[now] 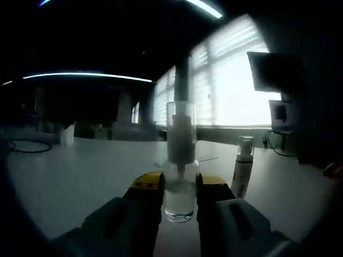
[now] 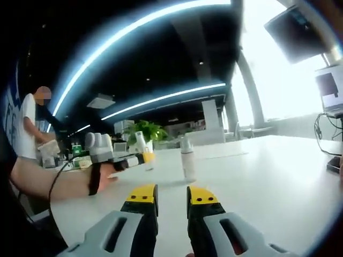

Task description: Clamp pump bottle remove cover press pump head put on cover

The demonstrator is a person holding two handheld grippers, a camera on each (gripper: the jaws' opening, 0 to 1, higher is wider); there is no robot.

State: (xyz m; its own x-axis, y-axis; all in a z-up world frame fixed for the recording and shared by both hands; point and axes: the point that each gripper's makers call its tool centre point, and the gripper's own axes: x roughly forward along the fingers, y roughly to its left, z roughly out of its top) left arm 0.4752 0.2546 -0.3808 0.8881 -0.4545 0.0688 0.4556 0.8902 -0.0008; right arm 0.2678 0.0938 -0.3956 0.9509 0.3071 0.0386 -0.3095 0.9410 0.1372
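A clear pump bottle (image 1: 180,160) with its transparent cover on stands upright on the white table (image 1: 80,182). My left gripper (image 1: 179,187) is shut on its lower body, yellow-tipped jaws pressing both sides. In the right gripper view the same bottle (image 2: 142,149) is small at the left, held by the left gripper (image 2: 131,159) in a person's hand (image 2: 104,176). My right gripper (image 2: 171,195) hovers low over the table, open by a narrow gap with nothing between its fingers, well short of the bottle.
A second white spray bottle (image 1: 242,168) stands to the right of the clamped one, also seen mid-table as a white bottle (image 2: 187,158). A cable loop (image 1: 27,145) lies far left. A laptop (image 2: 331,88) sits at the right; a person (image 2: 29,128) stands at the far left.
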